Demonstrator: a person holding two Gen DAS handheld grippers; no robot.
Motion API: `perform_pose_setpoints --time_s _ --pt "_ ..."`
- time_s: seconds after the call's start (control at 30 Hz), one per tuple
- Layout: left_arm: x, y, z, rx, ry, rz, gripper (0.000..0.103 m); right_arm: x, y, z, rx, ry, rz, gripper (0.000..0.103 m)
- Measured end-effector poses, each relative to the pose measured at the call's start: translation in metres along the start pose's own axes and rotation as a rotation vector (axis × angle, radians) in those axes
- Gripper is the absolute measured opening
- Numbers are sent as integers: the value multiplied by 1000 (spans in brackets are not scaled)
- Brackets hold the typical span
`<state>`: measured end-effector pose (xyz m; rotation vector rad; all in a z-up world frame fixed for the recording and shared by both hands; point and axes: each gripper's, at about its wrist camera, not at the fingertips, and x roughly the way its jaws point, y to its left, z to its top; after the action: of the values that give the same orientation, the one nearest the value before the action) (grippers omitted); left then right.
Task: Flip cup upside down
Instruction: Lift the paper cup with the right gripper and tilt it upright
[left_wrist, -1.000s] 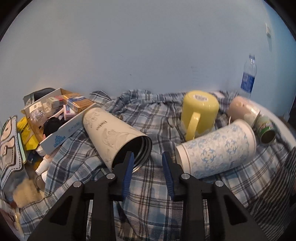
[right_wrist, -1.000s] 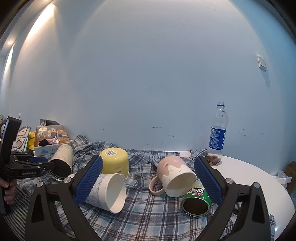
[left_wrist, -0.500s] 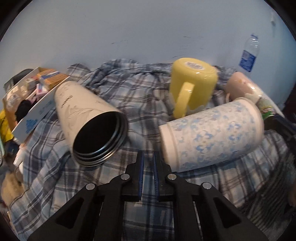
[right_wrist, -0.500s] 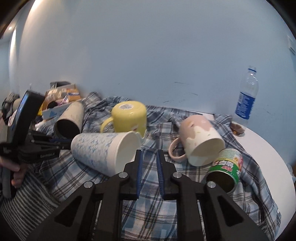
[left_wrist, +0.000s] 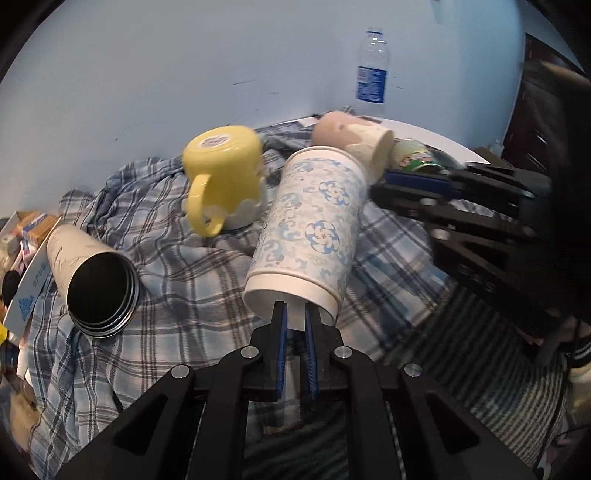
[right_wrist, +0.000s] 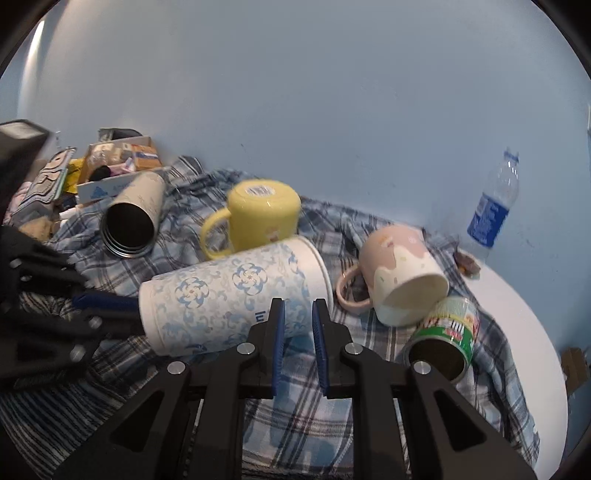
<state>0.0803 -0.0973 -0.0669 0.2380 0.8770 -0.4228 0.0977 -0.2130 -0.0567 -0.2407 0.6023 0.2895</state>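
A round white table (right_wrist: 532, 332) is seen against a plain pale blue wall (right_wrist: 295, 110). Most of the table is covered by a crumpled blue and white plaid cloth (right_wrist: 295, 424), and only the right part of the white top is left bare.

The blue-patterned white cup (right_wrist: 236, 299) is lying on its side on the cloth, with its base towards the left and its open mouth towards the right. The left gripper (left_wrist: 294, 317) is placed at the base end of the cup. Its blue fingers (left_wrist: 280, 332) are nearly closed, with a narrow gap between them, and whether the base rim is pinched cannot be told. The right gripper (right_wrist: 298, 314) is placed in front of the cup wall near the mouth. Its fingers (right_wrist: 277, 332) are also brought close together with a small gap, and nothing is seen to be gripped between them.

Behind the cup, a yellow mug (right_wrist: 258, 218) is standing upside down. A pink and cream mug (right_wrist: 399, 269) is lying on its side to the right, and a green can (right_wrist: 447, 332) is lying just beside it. A dark-lined tumbler (right_wrist: 133, 218) is lying to the left. A water bottle (right_wrist: 495, 206) is standing upright near the wall. A cardboard box (right_wrist: 118, 166) with small packages is seen at the far left.
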Motion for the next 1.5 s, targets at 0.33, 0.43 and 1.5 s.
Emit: perform_pose_setpoints --time_s 0.33,0.43,1.5 --pt "-15 46 10 -110 -56 133 11 11 -12 -4 71 75 1 15" --pt "-3 56 19 -73 -73 150 11 16 -13 -5 79 99 31 15" --pt "-43 24 2 -67 -358 81 11 -3 -13 -1 110 26 74 15"
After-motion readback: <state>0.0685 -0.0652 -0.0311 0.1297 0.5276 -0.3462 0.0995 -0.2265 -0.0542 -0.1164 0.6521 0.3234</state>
